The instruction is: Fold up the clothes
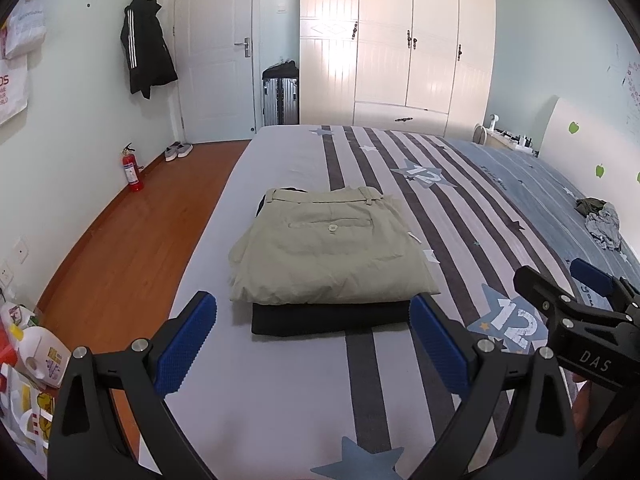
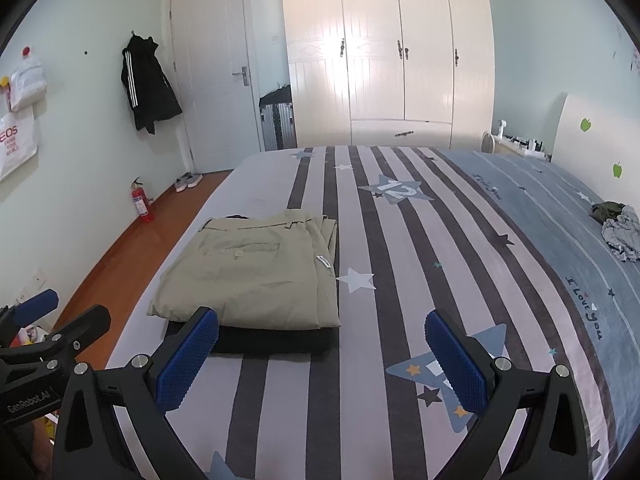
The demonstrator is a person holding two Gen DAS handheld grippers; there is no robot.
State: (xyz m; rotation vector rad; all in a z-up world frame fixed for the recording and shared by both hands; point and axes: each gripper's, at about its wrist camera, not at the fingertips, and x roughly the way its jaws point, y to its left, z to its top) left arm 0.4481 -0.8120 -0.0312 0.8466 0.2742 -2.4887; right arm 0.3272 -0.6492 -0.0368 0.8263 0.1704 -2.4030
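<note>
Folded khaki trousers (image 1: 326, 248) lie on top of a folded black garment (image 1: 332, 316) on the striped bed (image 1: 280, 380). The stack also shows in the right wrist view, khaki trousers (image 2: 256, 268) over the black garment (image 2: 272, 342). My left gripper (image 1: 312, 344) is open and empty, hovering just in front of the stack. My right gripper (image 2: 320, 358) is open and empty, to the right of the stack. A crumpled pile of grey and olive clothes (image 1: 602, 220) lies at the bed's far right, also seen in the right wrist view (image 2: 620, 230).
A wardrobe (image 1: 396, 40), a suitcase (image 1: 280, 96) and a door (image 1: 216, 52) stand beyond the bed. A fire extinguisher (image 1: 132, 170) and shoes (image 1: 178, 150) sit on the wood floor left of the bed. Bottles and bags (image 1: 28, 364) crowd the near left.
</note>
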